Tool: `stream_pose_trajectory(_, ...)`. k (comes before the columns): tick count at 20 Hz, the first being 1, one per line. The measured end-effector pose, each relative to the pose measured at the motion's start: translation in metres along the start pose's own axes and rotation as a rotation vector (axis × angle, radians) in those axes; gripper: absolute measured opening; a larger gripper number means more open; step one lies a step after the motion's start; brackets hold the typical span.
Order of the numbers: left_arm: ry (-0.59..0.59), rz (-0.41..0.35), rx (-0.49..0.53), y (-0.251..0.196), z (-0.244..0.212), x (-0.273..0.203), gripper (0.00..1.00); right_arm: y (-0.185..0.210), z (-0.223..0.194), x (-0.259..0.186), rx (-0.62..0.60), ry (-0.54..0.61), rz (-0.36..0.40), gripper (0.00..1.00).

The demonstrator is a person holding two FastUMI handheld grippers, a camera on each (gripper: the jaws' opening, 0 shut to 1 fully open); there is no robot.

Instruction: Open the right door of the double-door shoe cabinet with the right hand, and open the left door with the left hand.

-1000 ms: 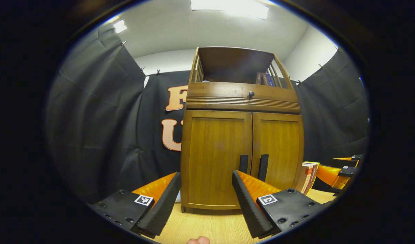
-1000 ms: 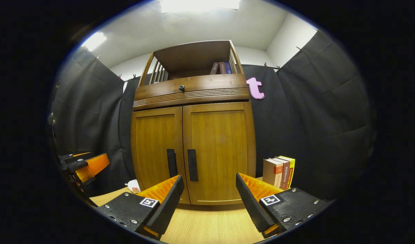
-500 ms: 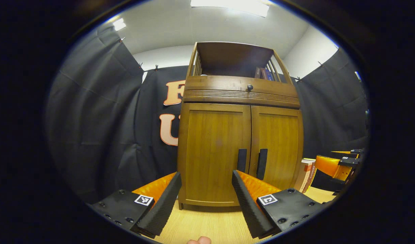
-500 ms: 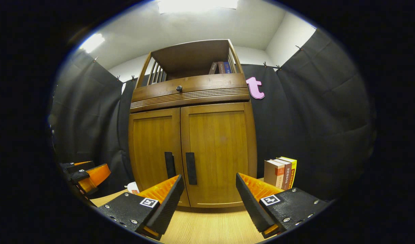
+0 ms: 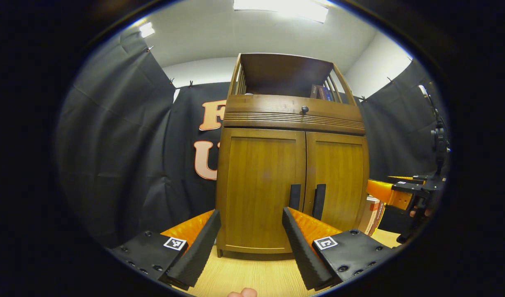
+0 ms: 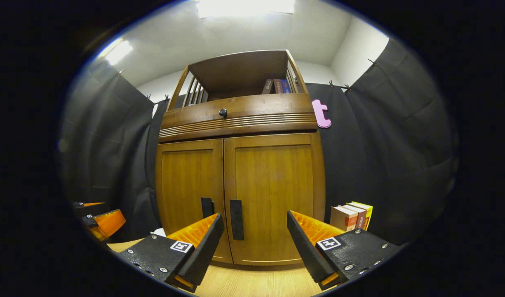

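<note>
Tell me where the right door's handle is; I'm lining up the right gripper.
In the right gripper view, the right door's handle stands low by the centre seam, beside the left door's handle.

The shoe cabinet (image 6: 236, 165) is wood with a smooth, slightly glossy varnish and visible grain; its door handles (image 6: 236, 219) look matt. The desk (image 5: 252, 276) is pale wood-grain laminate, smooth. The booth wall (image 6: 384, 156) is matt creased cloth. Paper-covered books (image 6: 351, 216) stand beside the cabinet.
</note>
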State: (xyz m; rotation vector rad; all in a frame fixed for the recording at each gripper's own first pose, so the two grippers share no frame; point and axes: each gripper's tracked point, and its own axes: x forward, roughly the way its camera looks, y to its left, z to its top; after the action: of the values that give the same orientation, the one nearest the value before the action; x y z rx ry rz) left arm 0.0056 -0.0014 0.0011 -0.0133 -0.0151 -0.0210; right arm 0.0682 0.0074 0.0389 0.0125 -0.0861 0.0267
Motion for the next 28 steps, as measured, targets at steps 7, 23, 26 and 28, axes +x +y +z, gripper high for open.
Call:
stream_pose_trajectory(7, 0.006, 0.007, 0.007, 0.006, 0.0, 0.0, 0.97, 0.009, 0.014, 0.049, -0.023, -0.037, 0.026, 0.94)
stream_pose_trajectory(23, 0.005, 0.028, 0.019, 0.019, 0.005, -0.009, 0.93, 0.037, -0.068, 0.165, -0.058, 0.116, 0.041, 0.98)
stream_pose_trajectory(26, 0.003, 0.028, 0.023, 0.021, 0.005, -0.007, 0.97, 0.039, -0.075, 0.172, -0.031, 0.14, 0.031, 0.96)
stream_pose_trajectory(28, 0.002, 0.025, 0.022, 0.021, 0.006, -0.006, 0.97, 0.038, -0.079, 0.178, -0.02, 0.146, 0.019, 0.86)
